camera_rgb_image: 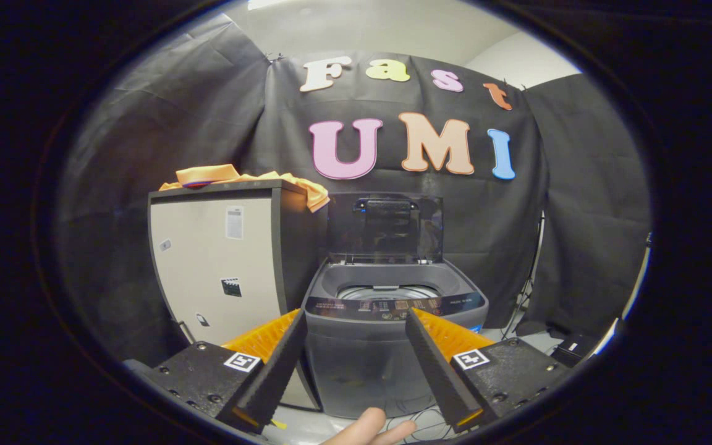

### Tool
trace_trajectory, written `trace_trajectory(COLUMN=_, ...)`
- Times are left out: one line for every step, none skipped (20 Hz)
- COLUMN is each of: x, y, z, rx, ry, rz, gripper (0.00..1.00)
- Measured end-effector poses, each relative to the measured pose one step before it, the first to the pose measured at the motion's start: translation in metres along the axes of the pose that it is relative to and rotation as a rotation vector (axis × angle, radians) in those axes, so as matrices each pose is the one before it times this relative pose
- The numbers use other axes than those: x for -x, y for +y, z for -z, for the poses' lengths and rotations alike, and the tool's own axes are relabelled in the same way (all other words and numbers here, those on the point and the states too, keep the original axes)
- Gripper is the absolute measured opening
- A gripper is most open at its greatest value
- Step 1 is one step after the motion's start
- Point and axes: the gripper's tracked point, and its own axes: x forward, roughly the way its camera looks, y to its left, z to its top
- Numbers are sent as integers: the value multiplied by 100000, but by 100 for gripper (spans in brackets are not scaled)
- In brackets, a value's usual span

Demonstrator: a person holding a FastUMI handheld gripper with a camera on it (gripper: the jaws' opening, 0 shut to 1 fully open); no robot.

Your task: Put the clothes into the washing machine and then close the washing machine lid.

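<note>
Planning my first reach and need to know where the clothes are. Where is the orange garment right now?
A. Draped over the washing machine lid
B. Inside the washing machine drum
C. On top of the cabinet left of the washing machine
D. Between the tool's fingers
C: the orange garment lies on top of the cabinet beside the washing machine, whose lid stands raised; the tool is open, with nothing held.

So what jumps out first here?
The grey washing machine stands just ahead of the open gripper, its lid raised upright over the drum. Beside it stands a pale cabinet with an orange garment draped on top, one corner hanging toward the lid. A hand shows below the fingers.
</note>
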Motion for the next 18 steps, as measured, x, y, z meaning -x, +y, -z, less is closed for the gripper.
trace_trajectory(x=27, y=87, z=309, rx=100, ry=563, rz=488, gripper=98)
trace_trajectory(x=-22, y=65, z=217, rx=73, ry=200, rz=488, gripper=98)
trace_trajectory(x=63, y=217, z=65, rx=-130, ry=-201, rz=83, gripper=98)
trace_trajectory(x=-39, y=258, z=4, rx=-217, ry=-90, rz=-117, gripper=98)
trace_trajectory(x=-100, y=247, z=139, rx=195, ry=-18, rz=-54, gripper=98)
trace_trajectory(x=-42, y=143, z=-64, rx=650, ry=159, rz=-91, gripper=98)
trace_trajectory(x=-10, y=246, z=155, rx=590, ry=286, rz=-251, gripper=98)
trace_trajectory(x=-92, y=30, z=-52, rx=86, ry=94, rz=92, gripper=98)
trace_trajectory(x=5, y=69, z=129, rx=-447, ry=-130, rz=424, gripper=98)
trace_trajectory(x=-22, y=179, z=-80, rx=-410, ry=-657, rz=194, gripper=98)
trace_trajectory(x=-235, y=311, z=-245, rx=-141, ry=-838, rz=-382, gripper=98)
trace_trajectory(x=-175, y=397, z=200, rx=131, ry=55, rz=-527, gripper=98)
trace_trajectory(x=-293, y=90, z=219, rx=723, ry=1009, rz=103, gripper=98)
trace_trajectory(x=-165, y=50, z=353, rx=643, ry=1202, rz=181, gripper=98)
trace_trajectory(x=-237, y=293, z=83, rx=60, ry=780, rz=-191, gripper=98)
trace_trajectory(x=-271, y=484, z=-130, rx=-586, ry=288, rz=-673, gripper=98)
trace_trajectory(x=-498, y=647, z=-454, rx=-1175, ry=-101, rz=-1051, gripper=98)
trace_trajectory(x=-478, y=731, z=-497, rx=-1365, ry=-408, rz=-1338, gripper=98)
